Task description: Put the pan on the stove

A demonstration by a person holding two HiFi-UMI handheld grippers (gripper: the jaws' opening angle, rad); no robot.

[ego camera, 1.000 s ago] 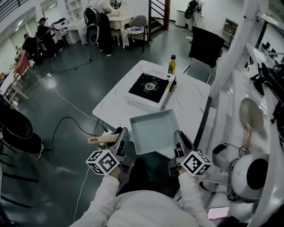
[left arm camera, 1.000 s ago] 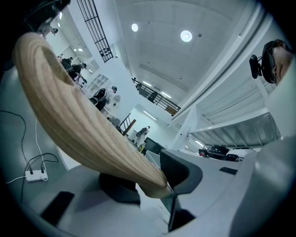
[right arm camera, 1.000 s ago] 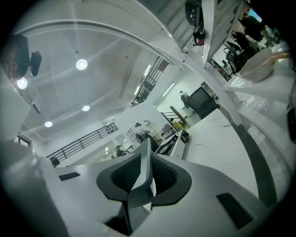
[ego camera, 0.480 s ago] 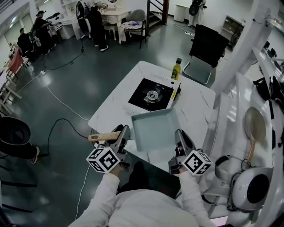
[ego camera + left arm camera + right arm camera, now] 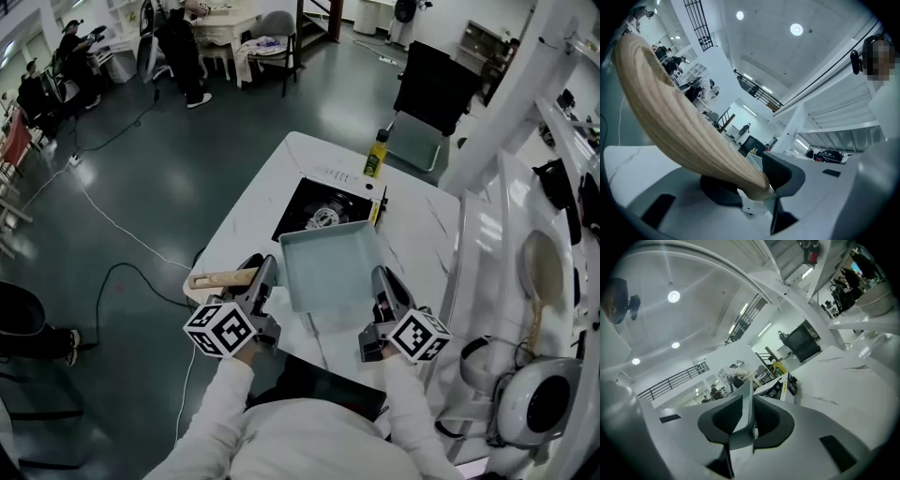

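A pale square pan [image 5: 333, 262] with a wooden handle [image 5: 220, 277] hangs above the white table [image 5: 427, 234]. Its far edge overlaps the near side of the black-topped portable stove [image 5: 314, 199]. My left gripper [image 5: 265, 274] is shut on the handle where it meets the pan; in the left gripper view the handle [image 5: 679, 122] runs up and left from the gripper [image 5: 759, 180]. My right gripper [image 5: 380, 281] is shut on the pan's right rim, and in the right gripper view the thin wall [image 5: 745, 404] stands between its pads [image 5: 766, 420]. The stove [image 5: 780, 387] shows beyond.
A yellow oil bottle [image 5: 377, 153] stands at the stove's far right corner. A black chair [image 5: 433, 89] is behind the table. White shelving on the right carries a round pan [image 5: 544, 267] and a white appliance [image 5: 534, 398]. A cable [image 5: 112, 272] lies on the floor.
Both grippers have carried the pan forward over the table. Its far edge now covers the stove's near side, where a gap showed a second ago.
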